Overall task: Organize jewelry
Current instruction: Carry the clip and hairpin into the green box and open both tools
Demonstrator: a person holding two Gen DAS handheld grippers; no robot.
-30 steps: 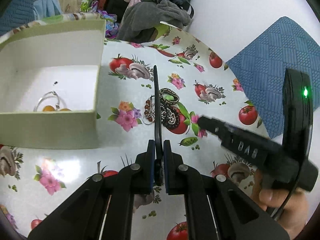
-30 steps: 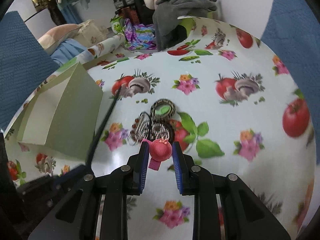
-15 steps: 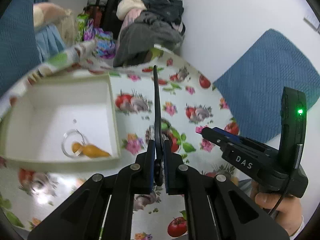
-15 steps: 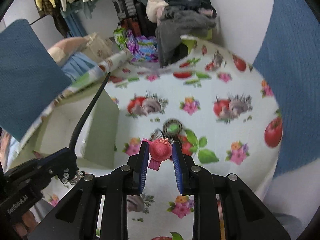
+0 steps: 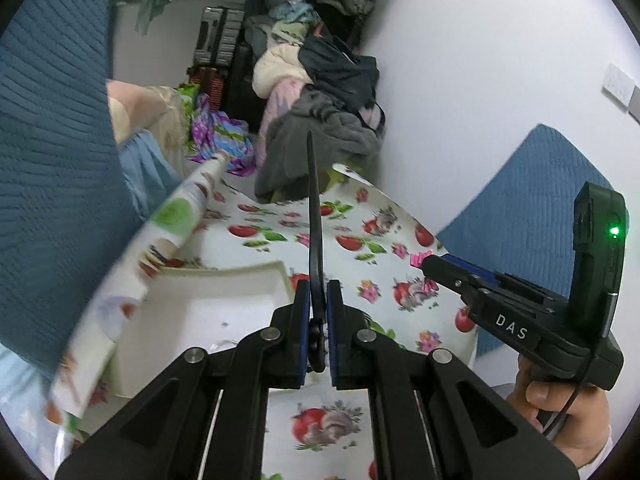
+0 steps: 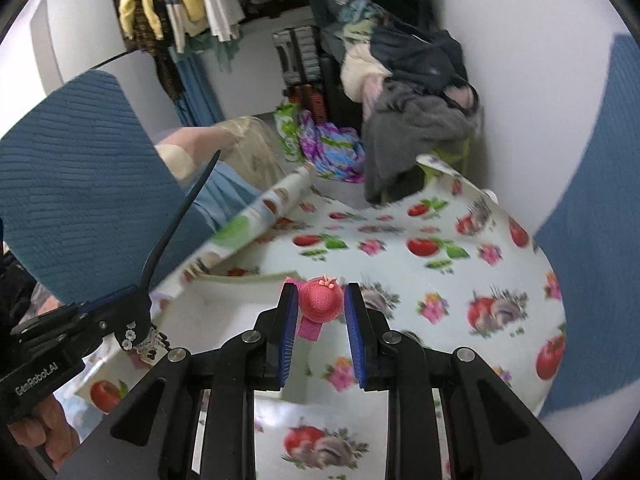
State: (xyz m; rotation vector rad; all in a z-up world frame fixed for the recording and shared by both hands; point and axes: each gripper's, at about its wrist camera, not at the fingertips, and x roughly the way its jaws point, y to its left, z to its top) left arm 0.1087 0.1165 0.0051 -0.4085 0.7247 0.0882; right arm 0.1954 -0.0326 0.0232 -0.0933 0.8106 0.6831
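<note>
My left gripper (image 5: pixel 318 312) is shut on a long thin black hair clip (image 5: pixel 313 208) that sticks up and forward; a beaded end hangs under it in the right wrist view (image 6: pixel 146 340). My right gripper (image 6: pixel 321 312) is shut on a pink hat-shaped hair clip (image 6: pixel 321 304) with a pink ribbon. Both are held high above the table. The white open box (image 5: pixel 224 292) lies below the left gripper, at the table's left; it also shows in the right wrist view (image 6: pixel 224 304). The other jewelry on the table is hidden.
The table wears a cloth printed with tomatoes and flowers (image 5: pixel 372 248). Blue padded chair backs stand left (image 5: pixel 52 140) and right (image 5: pixel 532 204). A pile of clothes (image 5: pixel 328 100) lies beyond the far edge by the white wall.
Both grippers have risen and tilted upward, still holding their clips. The table and box now sit lower in both views, and the jewelry pile has dropped out of sight.
</note>
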